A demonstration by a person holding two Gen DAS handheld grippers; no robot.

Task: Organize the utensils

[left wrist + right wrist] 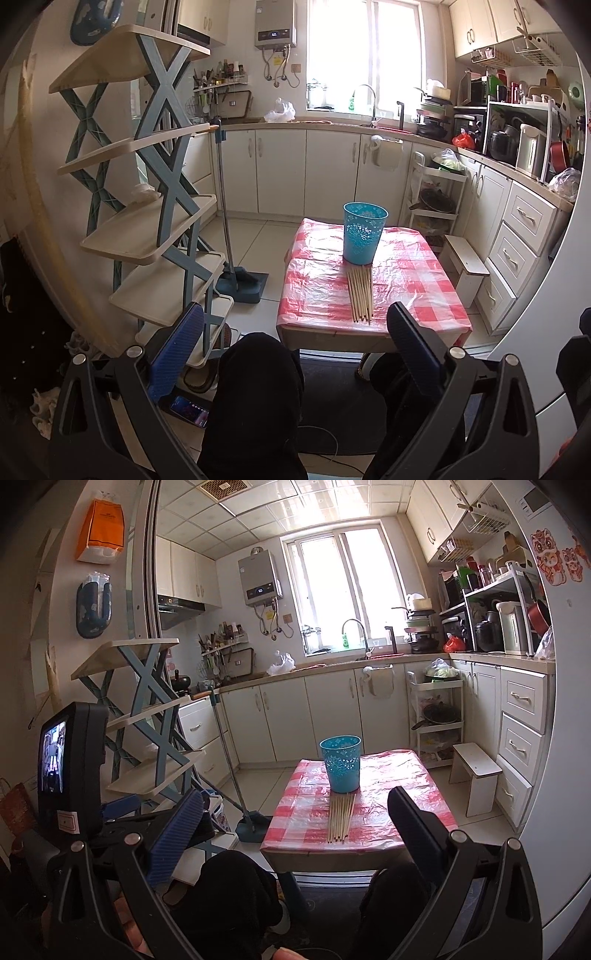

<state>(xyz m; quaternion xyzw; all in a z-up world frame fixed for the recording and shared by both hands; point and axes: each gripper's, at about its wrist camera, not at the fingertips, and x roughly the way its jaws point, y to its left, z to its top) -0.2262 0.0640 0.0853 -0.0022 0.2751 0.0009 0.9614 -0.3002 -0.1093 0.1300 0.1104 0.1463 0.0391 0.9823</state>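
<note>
Left wrist view: a teal perforated cup (364,233) stands upright on a low table (321,295); its inside is hidden. Pale wooden chopsticks (361,293) lie bundled just before it on red-checked plastic. Both the left gripper (295,354) and right gripper (295,834) gape wide, empty, in a white kitchen.

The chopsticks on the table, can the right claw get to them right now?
Probably yes. The right claw is open and nothing lies between it and the chopsticks; only the blue cup stands behind them.
</note>
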